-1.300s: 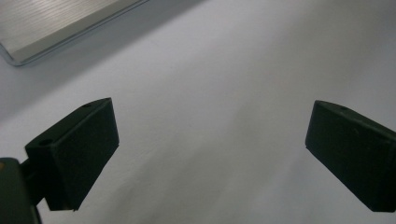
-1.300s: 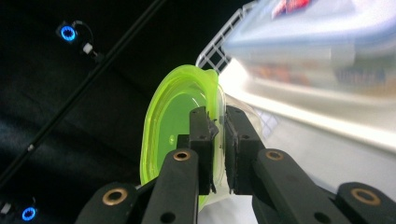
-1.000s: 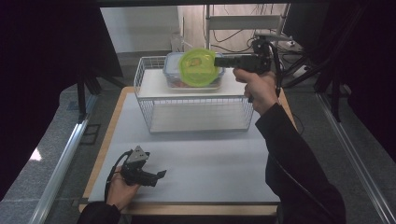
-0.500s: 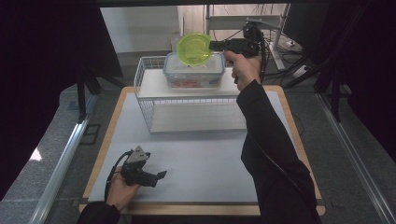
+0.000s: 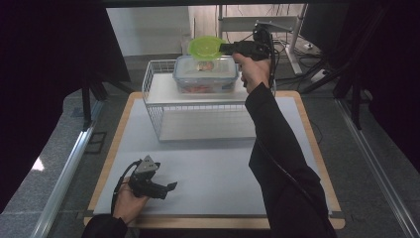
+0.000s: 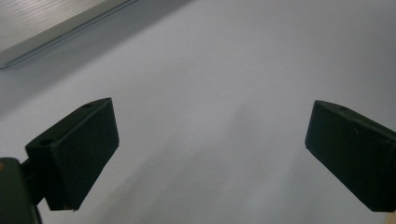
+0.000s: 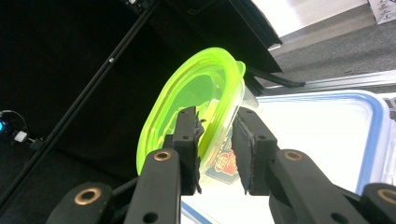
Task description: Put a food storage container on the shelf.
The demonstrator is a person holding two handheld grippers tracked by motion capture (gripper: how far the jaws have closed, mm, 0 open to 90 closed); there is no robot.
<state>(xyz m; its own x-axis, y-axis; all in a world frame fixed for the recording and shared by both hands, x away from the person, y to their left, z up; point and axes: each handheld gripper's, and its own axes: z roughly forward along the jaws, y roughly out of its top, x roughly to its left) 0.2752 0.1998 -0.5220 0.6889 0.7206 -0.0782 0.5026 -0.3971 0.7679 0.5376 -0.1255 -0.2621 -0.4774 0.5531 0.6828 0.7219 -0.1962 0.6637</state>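
Right gripper [image 5: 224, 48] is reaching out over the wire rack [image 5: 153, 87] at the far end of the table [image 5: 213, 168], with a small round container with a green lid [image 5: 204, 46] between its jaws, sitting on or just above the clear storage box with the blue-rimmed lid [image 5: 205, 73] on the rack's top shelf. Its jaws have just been opening, and in the right gripper view the container [image 7: 201, 102] is tilted on edge between them with a visible gap on the right jaw's side, so the grip is looking loosened rather than pressing. Left gripper [image 5: 166, 187] is resting low at the near left of the table, jaws spread wide with nothing between them. Risk: the container is tilted and perched on a smooth lid, so letting go fully here could be sending it rolling or sliding off the box and down behind the rack; pulling the jaws back could also be dragging it off by the rim. The high view is giving the layout, container over box on rack, but not the jaw gap; the right gripper view is giving the tilt, the gap and a label under the container. The left gripper view [image 6: 210, 140] is looking at bare table surface between its jaws.
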